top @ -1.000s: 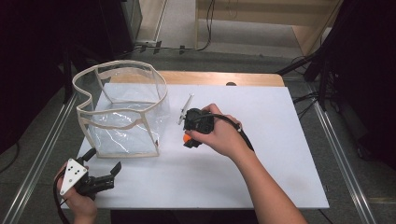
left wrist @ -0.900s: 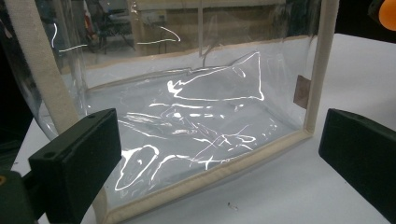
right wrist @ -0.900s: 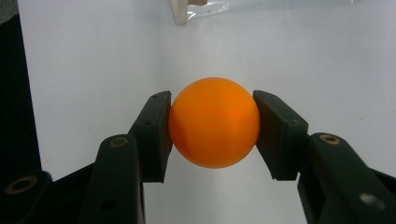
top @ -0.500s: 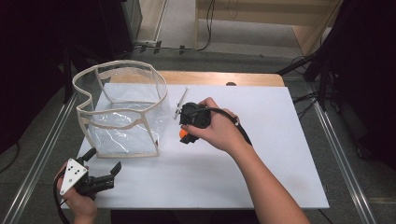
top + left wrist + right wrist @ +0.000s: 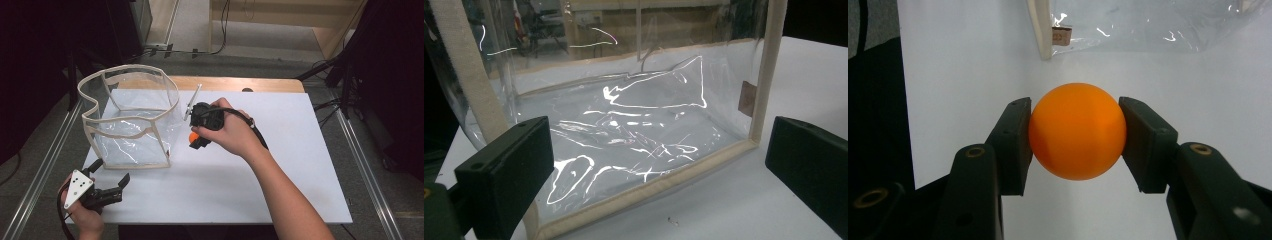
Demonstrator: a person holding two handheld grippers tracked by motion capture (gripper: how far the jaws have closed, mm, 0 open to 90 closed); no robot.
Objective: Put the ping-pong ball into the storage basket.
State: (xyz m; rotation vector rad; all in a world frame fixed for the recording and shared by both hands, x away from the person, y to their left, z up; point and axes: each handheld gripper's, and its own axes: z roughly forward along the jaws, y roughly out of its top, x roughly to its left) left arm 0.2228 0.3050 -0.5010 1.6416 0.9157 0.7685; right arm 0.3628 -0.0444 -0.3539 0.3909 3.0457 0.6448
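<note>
High view first: a clear plastic bag (image 5: 131,122) with cream fabric trim stands open-topped on the white table (image 5: 280,180), and everything else can be placed against it. The right gripper (image 5: 196,140), held in the person's right hand (image 5: 231,134), sits just beside the bag's right wall, near its lower right corner, with a small orange ball (image 5: 192,136) pinched at its tip. The left gripper (image 5: 109,176), in the left hand (image 5: 82,212), lies near the bag's front edge, just off its lower left corner, its jaws spread apart and holding nothing. Left gripper view next: the two black jaws stand wide apart at either side, and between them, a little farther off, is the front wall of the bag (image 5: 634,125), its glossy plastic creased and its cream bottom seam resting on the table. Right gripper view last: the orange ball (image 5: 1077,131) is clamped between the two jaw pads, one pad pressing each side of it, above the white table surface; the bag's trimmed corner (image 5: 1040,27), with a small brown tag beside it, lies beyond the ball and apart from it.
</note>
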